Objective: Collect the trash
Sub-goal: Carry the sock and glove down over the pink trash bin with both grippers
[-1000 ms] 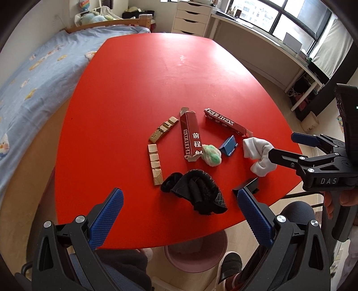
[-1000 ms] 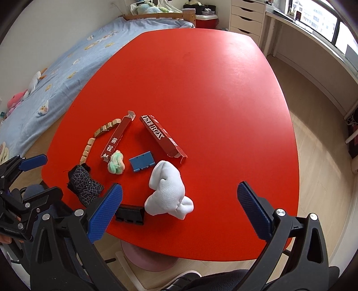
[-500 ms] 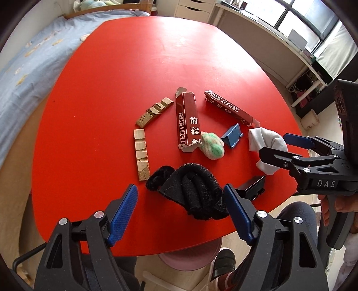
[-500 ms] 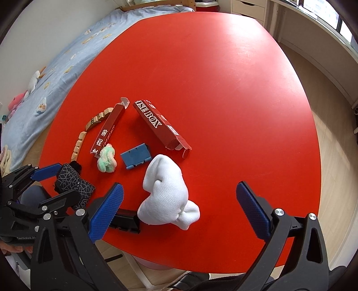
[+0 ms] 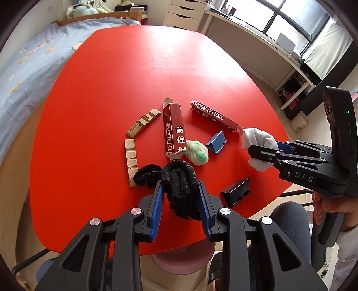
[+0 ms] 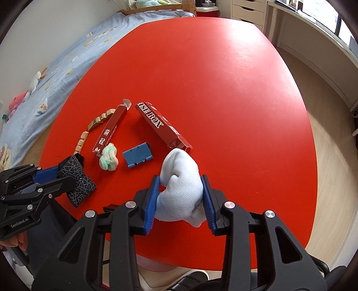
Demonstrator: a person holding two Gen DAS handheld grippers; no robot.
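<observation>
My left gripper (image 5: 180,190) is shut on a black knitted sock (image 5: 179,185) near the front edge of the red table (image 5: 134,67); the sock also shows in the right wrist view (image 6: 76,176). My right gripper (image 6: 181,181) is shut on a white sock (image 6: 179,185), which also shows in the left wrist view (image 5: 257,143). Two red cartons (image 5: 174,132) (image 5: 212,115), a green-white fluffy ball (image 5: 198,152), a blue clip (image 5: 217,142), a black clip (image 5: 236,194) and broken biscuit-coloured strips (image 5: 132,161) lie on the table.
A pink bin (image 5: 183,262) stands on the floor under the table's front edge. A bed with a blue cover (image 5: 26,56) lies to the left. White drawers (image 5: 185,13) and a desk by the window are at the back right.
Both grippers moved forward and down and closed: the left on the black sock, the right on the white sock. Both were open and apart from the socks before.
</observation>
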